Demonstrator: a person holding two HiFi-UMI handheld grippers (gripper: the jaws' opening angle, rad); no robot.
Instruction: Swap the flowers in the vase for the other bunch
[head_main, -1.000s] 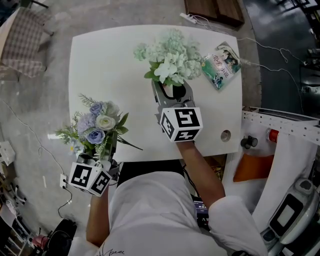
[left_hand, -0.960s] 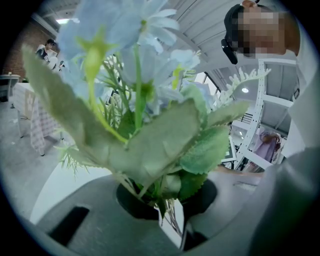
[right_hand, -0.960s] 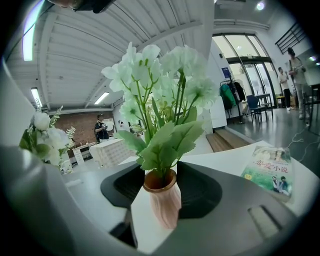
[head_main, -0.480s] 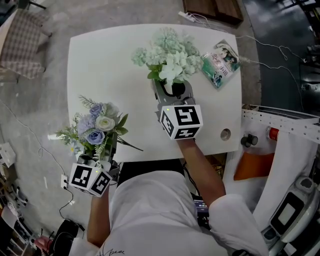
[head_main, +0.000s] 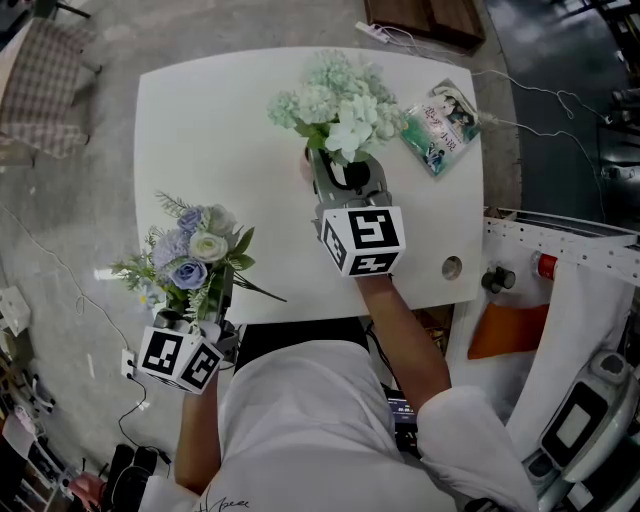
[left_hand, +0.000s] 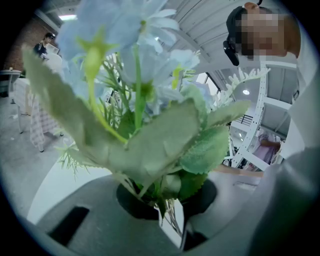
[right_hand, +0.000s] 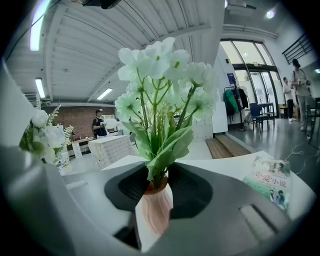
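Table (head_main: 200, 130): white, seen from above; the person's torso is at its near edge.
Vase (right_hand: 155, 210): pink and ribbed, set upright on the tabletop towards the far edge, about midway between the left and right edges.
White bunch (head_main: 340, 100): stood in the vase; in the head view the vase is almost wholly covered by its blooms and leaves.
Right gripper (head_main: 345, 160): reached in from the near edge, with one jaw on either side of the vase. The jaws have just been closing and are now drawn in against the vase's sides at about half their spread.
Left gripper (head_main: 215, 300): held off the table, beyond the near left corner. The jaws are nearly together and clamped on the stems (left_hand: 172, 220) of the blue bunch.
Blue bunch (head_main: 190, 255): carried upright over the table's left edge; the left gripper view is largely filled by its leaves.
Booklet (head_main: 441, 128): laid flat at the far right corner, just beside the white blooms and clear of the vase.
Hole (head_main: 452, 268): a round opening in the tabletop near the right edge, well apart from the vase.
Frame (head_main: 560, 250): a white perforated frame stands past the right edge.
Cable (head_main: 520, 95): trailed across the floor beyond the far right corner.
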